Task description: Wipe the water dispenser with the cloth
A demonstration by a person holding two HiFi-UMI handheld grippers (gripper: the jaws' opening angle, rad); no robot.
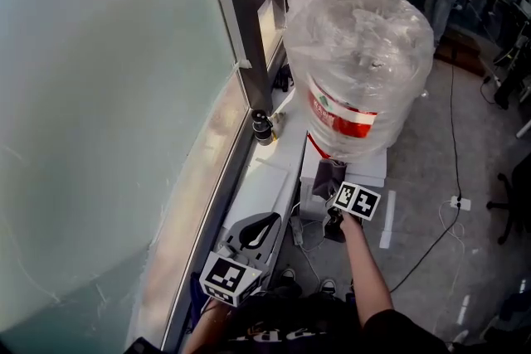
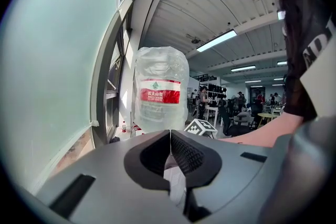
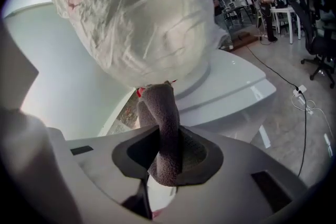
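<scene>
Looking at the right gripper [image 3: 165,152], what do you see between its jaws?

It is closed on a grey fleecy cloth [image 3: 163,123]. The two jaws pinch the cloth at its lower part. The rest stands out past the tips as a thick folded roll and points up to the base of the big clear plastic water bottle [image 3: 142,13], which is wrapped in thin film.

And where is the cloth in relation to the white water dispenser [image 3: 231,81]?

In the head view the cloth lies at the front edge of the dispenser's top, just under the bottle with the red and white label. Whether its end really touches the bottle or the white top, I cannot tell; it is very near to both. The right gripper is in front of the dispenser, and its marker cube [image 1: 358,200] is just beside the cloth.

What about the left gripper [image 2: 170,138]?

Its jaws are pressed together with nothing between them. In the head view it is low at the left, over the white ledge [image 1: 265,178] along the window, well apart from the cloth.

Anything else near?

A small bottle [image 1: 262,127] stands on the ledge by the dark window frame [image 1: 249,21]. A black cable [image 1: 454,120] runs over the grey floor to a white socket strip [image 1: 459,202].
</scene>
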